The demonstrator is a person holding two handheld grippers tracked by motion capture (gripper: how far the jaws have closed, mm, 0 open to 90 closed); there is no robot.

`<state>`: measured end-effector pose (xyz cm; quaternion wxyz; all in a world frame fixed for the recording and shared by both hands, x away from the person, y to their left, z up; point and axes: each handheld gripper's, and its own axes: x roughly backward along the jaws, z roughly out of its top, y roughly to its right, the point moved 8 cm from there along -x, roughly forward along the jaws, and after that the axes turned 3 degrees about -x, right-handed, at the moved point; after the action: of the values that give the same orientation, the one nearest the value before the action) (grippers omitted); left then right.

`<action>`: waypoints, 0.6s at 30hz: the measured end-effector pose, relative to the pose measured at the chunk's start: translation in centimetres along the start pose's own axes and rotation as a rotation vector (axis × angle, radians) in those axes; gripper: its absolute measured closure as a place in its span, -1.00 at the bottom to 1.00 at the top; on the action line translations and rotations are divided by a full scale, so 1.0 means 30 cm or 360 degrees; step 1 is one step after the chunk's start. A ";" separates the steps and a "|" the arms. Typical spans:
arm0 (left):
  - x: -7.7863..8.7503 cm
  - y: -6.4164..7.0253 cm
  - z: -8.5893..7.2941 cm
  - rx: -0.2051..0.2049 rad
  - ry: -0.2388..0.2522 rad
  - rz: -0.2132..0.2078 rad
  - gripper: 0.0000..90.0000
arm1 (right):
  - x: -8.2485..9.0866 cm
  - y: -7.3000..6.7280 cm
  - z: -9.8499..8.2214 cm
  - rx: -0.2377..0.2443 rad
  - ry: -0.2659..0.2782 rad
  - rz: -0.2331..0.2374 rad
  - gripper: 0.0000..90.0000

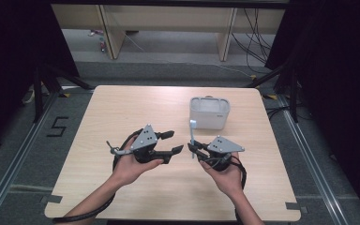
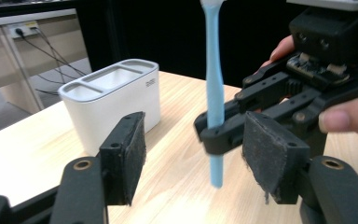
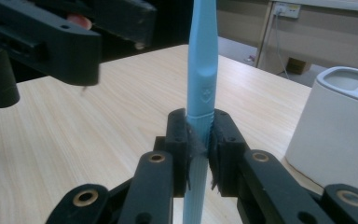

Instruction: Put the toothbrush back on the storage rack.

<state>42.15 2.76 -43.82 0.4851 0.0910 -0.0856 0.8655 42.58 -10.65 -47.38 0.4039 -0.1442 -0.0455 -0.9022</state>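
Observation:
A light blue toothbrush [image 3: 201, 88] stands upright above the table, head up, and my right gripper [image 3: 199, 140] is shut on its handle. In the high view the toothbrush [image 1: 192, 136] rises from the right gripper [image 1: 193, 150] just in front of the white holder [image 1: 209, 112]. My left gripper [image 1: 172, 142] is open a little to the left of the brush, its jaws apart and pointing toward it. From the left gripper view, the toothbrush [image 2: 214, 93] stands beyond the open left gripper [image 2: 196, 158], with nothing between the pads.
The white holder [image 2: 114, 100] has several open compartments on top and stands at the table's back right. The wooden table [image 1: 122, 112] has bare room at the left and front. Dark stands and cables lie on the floor around it.

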 end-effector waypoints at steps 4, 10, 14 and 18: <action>0.024 -0.021 -0.010 0.0001 0.0005 0.0031 -0.19 | 0.009 0.008 0.001 -0.0005 -0.0011 -0.0005 0.77; 0.068 -0.050 -0.029 -0.0003 -0.0017 0.0094 -0.22 | 0.014 0.017 0.008 -0.0042 0.0015 -0.0017 0.77; 0.091 -0.064 -0.042 0.0012 -0.0015 0.0126 -0.23 | 0.023 0.021 0.008 -0.0062 -0.0008 -0.0035 0.77; 0.128 -0.092 -0.062 0.0025 -0.0013 0.0181 -0.24 | 0.023 0.043 0.026 -0.0004 0.0048 -0.0056 0.77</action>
<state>42.40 7.80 -44.54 0.4342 0.0932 -0.0858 0.8919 43.29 -11.85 -46.47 0.3883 -0.1302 -0.0409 -0.9114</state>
